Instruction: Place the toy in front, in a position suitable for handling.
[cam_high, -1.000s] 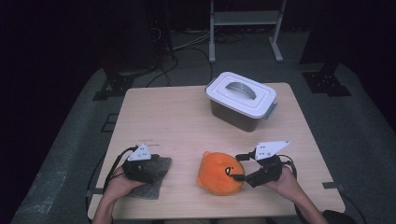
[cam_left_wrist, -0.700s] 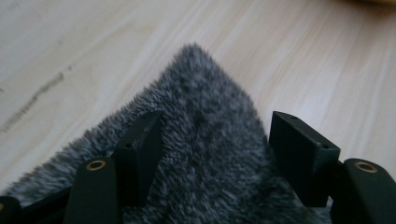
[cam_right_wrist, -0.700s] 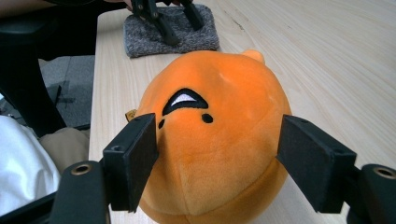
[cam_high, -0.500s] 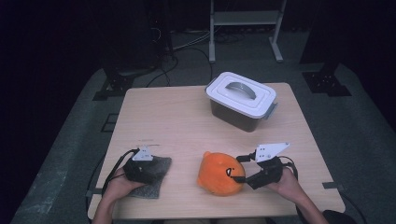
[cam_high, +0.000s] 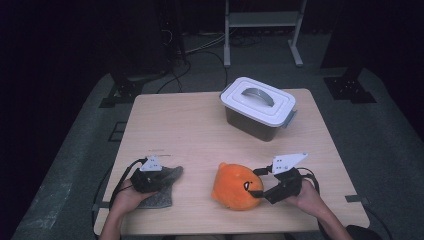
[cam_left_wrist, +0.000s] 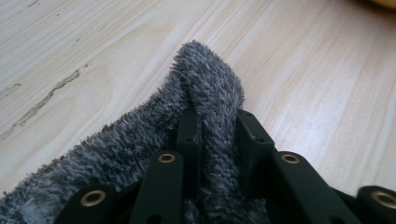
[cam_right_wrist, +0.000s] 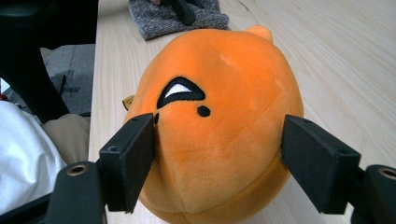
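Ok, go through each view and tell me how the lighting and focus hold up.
High view: table evenly lit, room beyond nearly black, slightly soft. Left gripper view: grey cloth sharp, jaws at the bottom blurred. Right gripper view: orange plush crisp, no glare; far background softer.

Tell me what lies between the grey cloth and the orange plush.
Bare tabletop in the high view: nothing lies between grey cloth and orange plush.

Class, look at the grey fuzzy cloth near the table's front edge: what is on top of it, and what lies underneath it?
On the grey fuzzy cloth sits the left gripper, pinching a raised fold. Beneath it shows the wooden table; anything under the cloth is covered.
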